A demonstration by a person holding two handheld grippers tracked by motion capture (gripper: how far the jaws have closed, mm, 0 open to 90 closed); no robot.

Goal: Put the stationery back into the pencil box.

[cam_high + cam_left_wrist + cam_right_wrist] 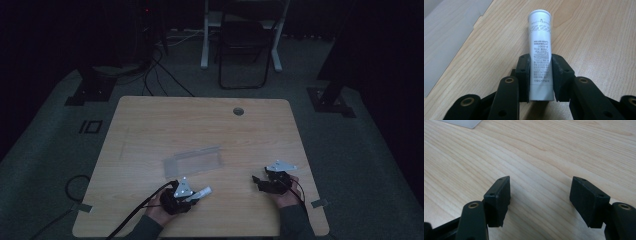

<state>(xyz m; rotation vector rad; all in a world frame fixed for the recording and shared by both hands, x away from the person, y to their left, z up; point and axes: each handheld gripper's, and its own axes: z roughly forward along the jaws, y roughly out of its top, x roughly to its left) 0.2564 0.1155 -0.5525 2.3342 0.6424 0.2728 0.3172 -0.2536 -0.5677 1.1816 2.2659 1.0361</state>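
Hidden/unclear items, for you, operator:

- Tube (540,55): lower sides covered by the pads (524,75) of your left gripper (540,80); rear end runs behind them, can't tell how it ends. Print on it too small & upside down to read. In the high view it's a pale sliver (201,192), no detail.
- Clear plastic sheet (194,161): faint in the dim high view, edges hard to trace; cut off by the frame at top left of the left gripper view (446,32), & a corner only in the right gripper view (464,123).
- Right gripper (267,181): dark blob in the high view, jaw gap unreadable there.
- Your forearms: cut off at the bottom edge.
- Room beyond the table (150,125): too dark to tell much.
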